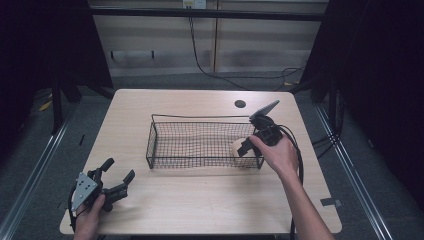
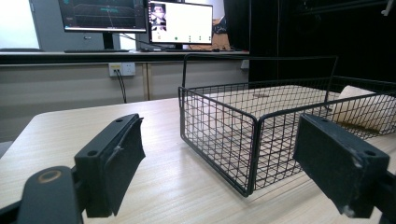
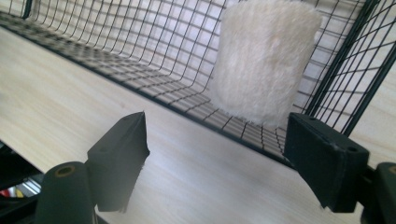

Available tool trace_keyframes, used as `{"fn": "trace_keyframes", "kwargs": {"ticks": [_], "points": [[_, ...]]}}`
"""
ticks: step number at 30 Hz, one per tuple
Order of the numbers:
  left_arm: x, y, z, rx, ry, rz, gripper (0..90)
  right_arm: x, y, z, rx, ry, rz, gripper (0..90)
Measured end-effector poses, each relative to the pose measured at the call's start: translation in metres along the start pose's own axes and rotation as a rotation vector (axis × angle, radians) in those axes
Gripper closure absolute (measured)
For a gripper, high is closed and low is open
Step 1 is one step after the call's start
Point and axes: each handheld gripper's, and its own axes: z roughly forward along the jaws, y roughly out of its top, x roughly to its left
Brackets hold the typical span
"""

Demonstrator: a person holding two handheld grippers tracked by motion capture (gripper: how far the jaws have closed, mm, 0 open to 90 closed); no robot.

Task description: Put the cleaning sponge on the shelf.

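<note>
Working at worktop (image 1: 200, 210): wire basket (image 1: 165, 145) at centre, white fluffy roll (image 1: 237, 148) inside its right end; right tool (image 1: 246, 146) there, jaws wide, holding nothing; judgement: straddle roll squarely, avoid mesh; left tool (image 1: 117, 175) wide, idle near-left

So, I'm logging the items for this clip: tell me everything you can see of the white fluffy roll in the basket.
The white roll is a short, fuzzy cylinder, like rolled towel or plush, cream-white and unmarked. It sits inside the black wire basket at its right end, close against the end wall and in the near corner, resting on the mesh floor. The right tool is open just beside it, jaws spread and not touching it. Its far side is hidden.
</note>
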Motion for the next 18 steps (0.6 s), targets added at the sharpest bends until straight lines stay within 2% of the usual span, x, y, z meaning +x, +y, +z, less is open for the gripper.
{"fn": "trace_keyframes", "kwargs": {"ticks": [11,18], "points": [[0.000,0.000,0.000,0.000,0.000,0.000,15.7,0.008,-0.025,-0.006,-0.037,0.019,-0.059,23.1],[0.000,0.000,0.000,0.000,0.000,0.000,15.7,0.012,-0.038,-0.006,-0.061,0.010,-0.089,24.9]]}}
